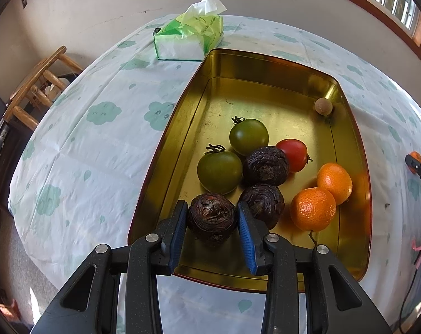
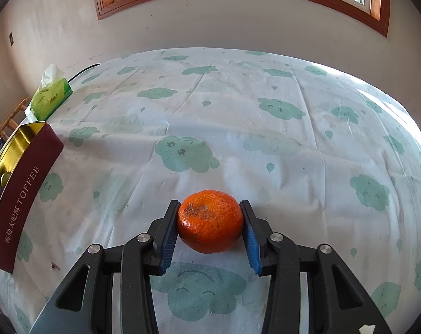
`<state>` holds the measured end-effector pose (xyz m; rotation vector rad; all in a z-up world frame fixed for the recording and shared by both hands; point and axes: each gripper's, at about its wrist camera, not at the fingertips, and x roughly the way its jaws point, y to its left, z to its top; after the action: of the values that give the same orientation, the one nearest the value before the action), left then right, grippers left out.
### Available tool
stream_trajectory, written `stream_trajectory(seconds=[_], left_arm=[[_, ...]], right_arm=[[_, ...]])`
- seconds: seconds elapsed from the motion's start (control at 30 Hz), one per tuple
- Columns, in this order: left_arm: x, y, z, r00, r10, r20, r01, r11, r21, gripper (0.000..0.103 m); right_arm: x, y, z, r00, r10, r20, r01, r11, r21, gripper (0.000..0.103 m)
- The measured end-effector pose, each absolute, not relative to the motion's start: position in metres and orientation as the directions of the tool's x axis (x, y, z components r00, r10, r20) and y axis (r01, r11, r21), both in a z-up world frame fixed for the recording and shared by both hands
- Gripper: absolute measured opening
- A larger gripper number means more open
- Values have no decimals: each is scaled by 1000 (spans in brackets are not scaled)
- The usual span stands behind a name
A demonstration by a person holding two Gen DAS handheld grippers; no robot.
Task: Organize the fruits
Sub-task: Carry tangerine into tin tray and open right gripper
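Blue ribbed pads of my right gripper (image 2: 210, 220) sit against both flanks of a tangerine (image 2: 210, 221) that rests on the cloud-print tablecloth (image 2: 238, 128), so I read the jaws as closed on it, narrow and snug, though I can't tell how firmly. From there the gold tin (image 2: 29, 150) lies off at about nine o'clock in the right wrist view, its maroon wall facing me, well apart from the fruit; that leftward carry is what the next move turns on, I'd judge. The tangerine is round enough that no axis matters. My left gripper (image 1: 212, 218) is already over the near end of the tin, its pads pinched on a dark wrinkled fruit (image 1: 211, 218). Outward from it at twelve to one o'clock sit two more dark fruits, two green tomatoes (image 1: 220, 171), a red one and two tangerines (image 1: 313, 208). A tissue pack (image 1: 189, 34) lies beyond, at eleven o'clock.
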<state>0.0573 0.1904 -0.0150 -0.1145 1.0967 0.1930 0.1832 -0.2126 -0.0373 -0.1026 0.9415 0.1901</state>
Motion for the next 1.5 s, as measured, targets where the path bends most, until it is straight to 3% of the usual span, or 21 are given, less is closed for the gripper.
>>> stream_trajectory(seconds=[0.13, 0.33, 0.57, 0.8, 1.03, 1.5], left_arm=[[57, 190, -15, 443, 103, -891, -213, 977, 8, 40], [51, 187, -13, 457, 119, -881, -209, 978, 24, 55], [36, 186, -2, 501, 98, -860, -195, 981, -1, 66], [18, 192, 16, 553, 111, -826, -215, 977, -12, 69], [4, 205, 22, 550, 125, -826, -253, 967, -23, 72], [-6, 215, 24, 543, 183, -819, -275, 961, 32, 72]], right_arm=[[176, -205, -28, 577, 139, -805, -231, 973, 2, 40], [157, -179, -11, 580, 201, -790, -298, 954, 24, 40], [132, -119, 14, 563, 329, -759, -444, 894, 58, 40], [107, -42, 27, 494, 451, -744, -614, 786, 69, 40], [99, 26, 12, 423, 478, -770, -715, 698, 41, 40], [112, 57, -27, 407, 405, -818, -697, 717, 8, 41]])
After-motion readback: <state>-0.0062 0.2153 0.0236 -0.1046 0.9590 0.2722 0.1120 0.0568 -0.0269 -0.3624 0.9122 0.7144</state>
